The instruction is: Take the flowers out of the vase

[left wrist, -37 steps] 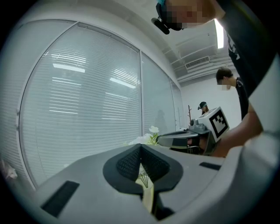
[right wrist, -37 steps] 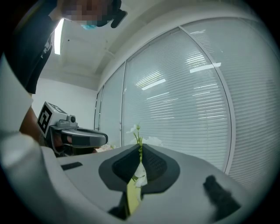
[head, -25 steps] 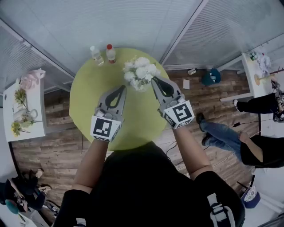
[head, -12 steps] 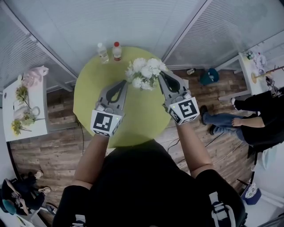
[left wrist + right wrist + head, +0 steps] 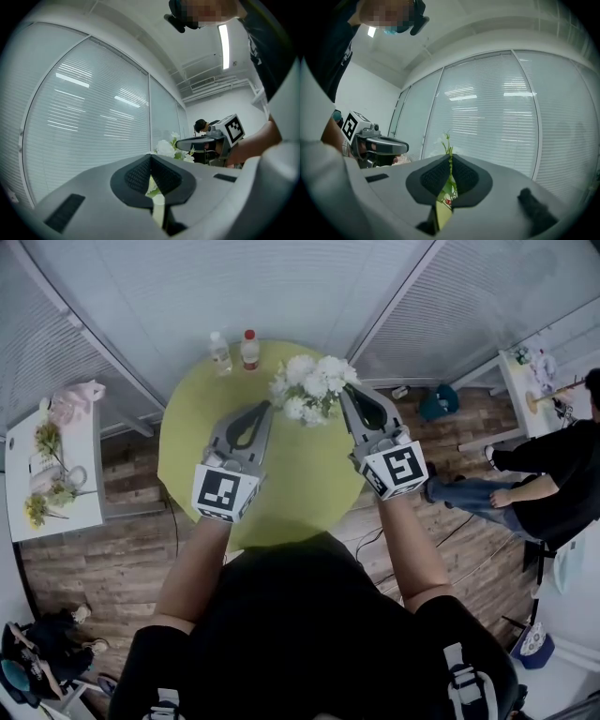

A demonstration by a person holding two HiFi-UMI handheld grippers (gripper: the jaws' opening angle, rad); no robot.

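A bunch of white flowers (image 5: 314, 385) with green leaves hangs over the far side of the round yellow-green table (image 5: 281, 484). My right gripper (image 5: 345, 390) reaches into the bunch from the right. In the right gripper view it (image 5: 450, 157) is shut on a green stem (image 5: 449, 140) that rises above the tips. My left gripper (image 5: 268, 409) sits at the bunch's left edge. Its jaws (image 5: 150, 157) are shut, and only a bloom and leaf show behind their gap. The blooms (image 5: 168, 148) lie at the right gripper's tip (image 5: 180, 140). The vase is hidden under the blooms.
Two small bottles (image 5: 234, 351) stand at the table's far edge, left of the flowers. Glass walls with blinds close in behind the table. A white side table (image 5: 52, 474) with more flowers stands at the left. People sit at the right (image 5: 525, 493).
Both grippers and the flower bunch have risen towards the head camera, so the bunch looks larger. The grippers kept their spacing and stayed closed.
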